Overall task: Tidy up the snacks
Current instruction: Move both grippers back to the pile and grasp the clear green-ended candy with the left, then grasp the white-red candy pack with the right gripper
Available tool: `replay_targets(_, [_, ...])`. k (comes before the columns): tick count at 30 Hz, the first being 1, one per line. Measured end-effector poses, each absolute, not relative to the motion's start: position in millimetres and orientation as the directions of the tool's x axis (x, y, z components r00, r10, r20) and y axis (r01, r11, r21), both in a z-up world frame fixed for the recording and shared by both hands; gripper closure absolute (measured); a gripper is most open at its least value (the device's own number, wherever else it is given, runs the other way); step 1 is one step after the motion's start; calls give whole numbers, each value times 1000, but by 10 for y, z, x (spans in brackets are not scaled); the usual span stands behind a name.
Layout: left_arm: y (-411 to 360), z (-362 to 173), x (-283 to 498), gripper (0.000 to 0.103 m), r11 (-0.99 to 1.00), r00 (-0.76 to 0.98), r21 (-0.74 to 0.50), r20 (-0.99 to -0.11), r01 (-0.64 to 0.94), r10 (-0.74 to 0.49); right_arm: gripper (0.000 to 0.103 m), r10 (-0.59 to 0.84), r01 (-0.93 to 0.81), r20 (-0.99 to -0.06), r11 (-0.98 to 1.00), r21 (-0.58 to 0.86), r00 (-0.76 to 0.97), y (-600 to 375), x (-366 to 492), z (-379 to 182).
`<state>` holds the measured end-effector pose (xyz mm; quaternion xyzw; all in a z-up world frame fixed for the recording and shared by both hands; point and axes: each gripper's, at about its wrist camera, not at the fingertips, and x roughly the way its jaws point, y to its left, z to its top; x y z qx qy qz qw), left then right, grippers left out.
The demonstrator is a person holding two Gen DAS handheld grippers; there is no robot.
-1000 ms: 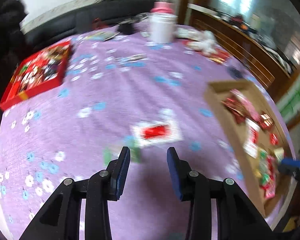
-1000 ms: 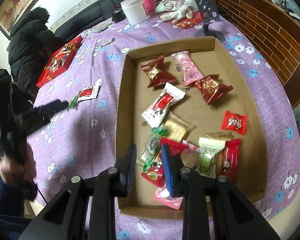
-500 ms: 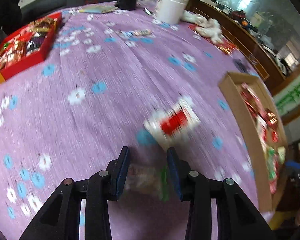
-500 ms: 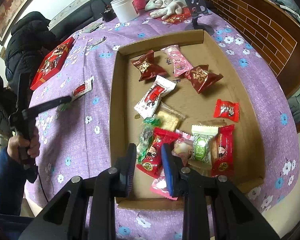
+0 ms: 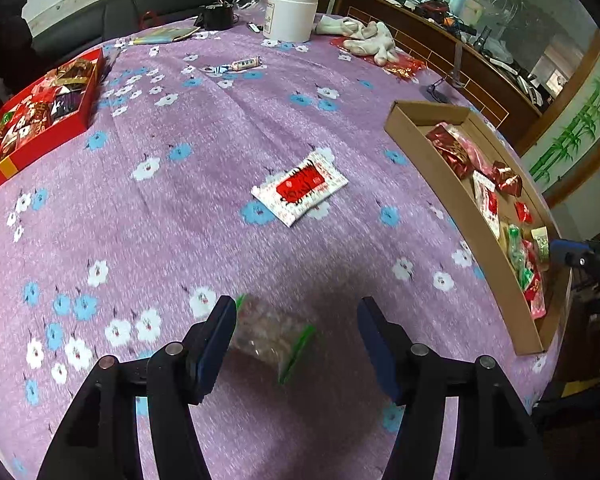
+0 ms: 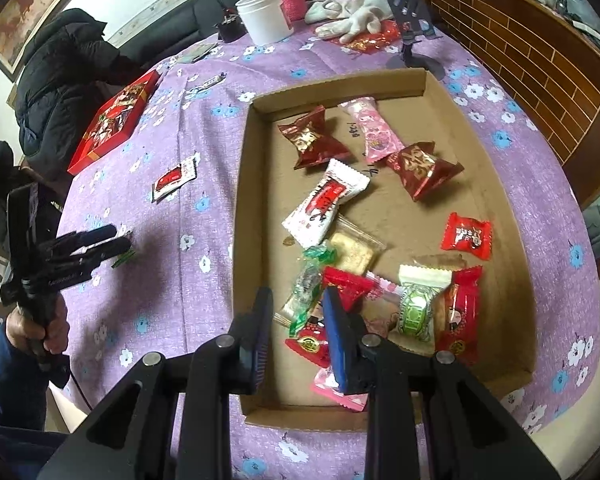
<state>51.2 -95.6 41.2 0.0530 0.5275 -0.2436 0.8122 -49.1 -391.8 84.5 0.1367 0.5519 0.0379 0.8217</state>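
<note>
The left claw [image 5: 296,334] points steeply down at the worktop [image 5: 220,128], which is covered in a purple flowered cloth, and its jaws have just been opening; they now stand wide apart with a clear, green-edged snack packet [image 5: 270,334] lying on the cloth between them, nearer the left pad, and neither pad presses on it. Farther off on the cloth lies a white packet with a red label [image 5: 300,188], apart from everything else. To the right sits a shallow cardboard tray [image 6: 240,184] holding a scatter of wrapped snacks: dark red pouches, a pink one, white-and-red, green and bright red wrappers. The right claw [image 6: 296,328] hovers over the near end of that tray with its jaws narrowly parted and nothing gripped between them. A red box of sweets [image 5: 40,120] rests at the far left edge of the worktop, and a white tub [image 5: 292,14] stands at the back.
</note>
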Motion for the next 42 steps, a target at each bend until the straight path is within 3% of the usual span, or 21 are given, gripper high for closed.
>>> replay_targets(5, [-947,319,444,37,898,352,-140,-886,417,-302,78,213,93,-896,959,268,390,-3947,-510,845])
replay_targets(6, [-948,303,439,42,901,357,-135,-886,413,-296,78,213,94,-895,959,269,391,-3945,-513,845])
replay_targets(7, [-959,275,433,57,908,371,-112,-887,403,-274,78,215,92,-895,958,270,391,-3944,-515,846])
replay_targets(8, [-972,235,434,65,914,378,-87,-892,396,-248,78,215,90,-895,959,270,390,-3940,-513,845])
replay_targets(12, [-957,223,369,67,923,430,-78,-868,376,-249,78,220,74,-895,960,269,389,-3864,-494,841])
replay_targets(15, [-914,301,314,76,930,463,-95,-846,356,-264,78,234,52,-895,960,273,379,-3773,-446,833])
replay_targets(30, [-519,505,-83,77,950,480,-132,-838,282,-259,78,374,-277,-887,913,300,271,-2390,838,802])
replay_targets(36, [-339,553,-231,77,960,483,-142,-841,241,-246,78,379,-280,-890,909,307,253,-2078,1548,568])
replay_targets(38, [-288,550,-249,76,963,484,-146,-841,228,-242,71,379,-305,-899,902,305,222,-2001,1737,430])
replay_targets(42, [-226,537,-248,76,966,483,-156,-842,208,-240,71,373,-272,-909,908,317,185,-2034,1899,212])
